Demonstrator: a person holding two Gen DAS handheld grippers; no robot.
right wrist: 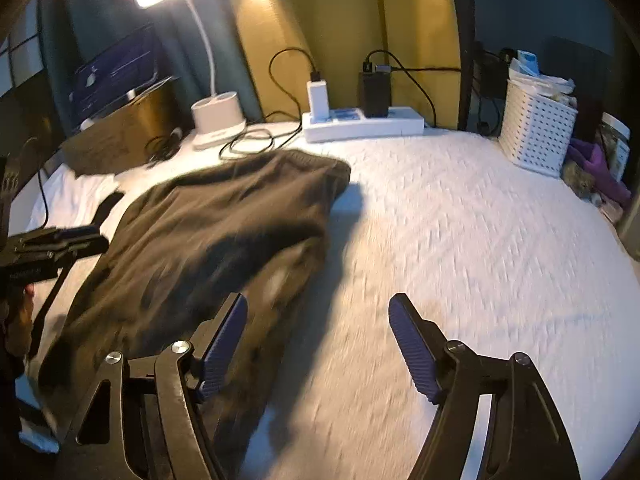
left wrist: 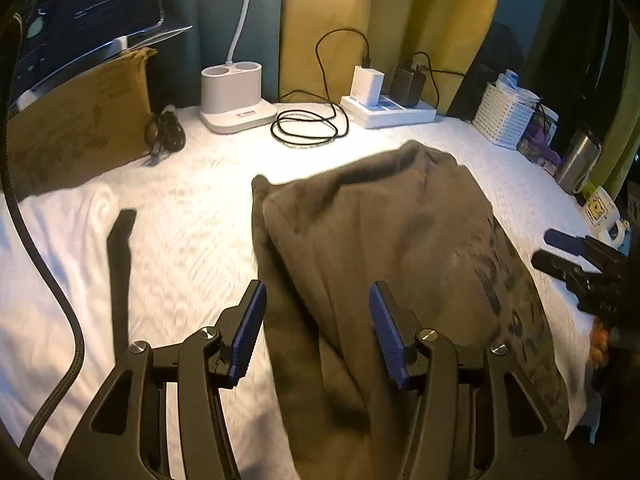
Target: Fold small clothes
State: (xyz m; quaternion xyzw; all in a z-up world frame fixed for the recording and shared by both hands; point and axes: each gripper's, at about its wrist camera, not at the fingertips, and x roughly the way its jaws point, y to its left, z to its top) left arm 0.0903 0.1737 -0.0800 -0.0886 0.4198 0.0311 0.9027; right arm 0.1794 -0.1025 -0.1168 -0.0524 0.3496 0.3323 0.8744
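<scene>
A dark olive-brown garment (left wrist: 380,232) lies folded over on the white textured cloth (left wrist: 180,208) that covers the table. My left gripper (left wrist: 316,300) hovers open over the garment's near left part, with nothing pinched between its blue pads. In the right wrist view the garment (right wrist: 208,232) spreads to the left. My right gripper (right wrist: 318,304) stands open beside the garment's right edge, mostly over the bare white cloth (right wrist: 460,240). Each gripper also shows in the other's view: the right gripper (left wrist: 568,252) at the far right, the left gripper (right wrist: 60,240) at the far left.
Along the back stand a white lamp base (left wrist: 234,96), a coiled black cable (left wrist: 308,128) and a power strip with chargers (left wrist: 388,110). A white basket (right wrist: 536,132), a steel tumbler (left wrist: 576,160) and a mug (left wrist: 600,212) crowd the right. A cardboard box (left wrist: 80,120) sits left, a dark narrow strip (left wrist: 120,264) beside the garment.
</scene>
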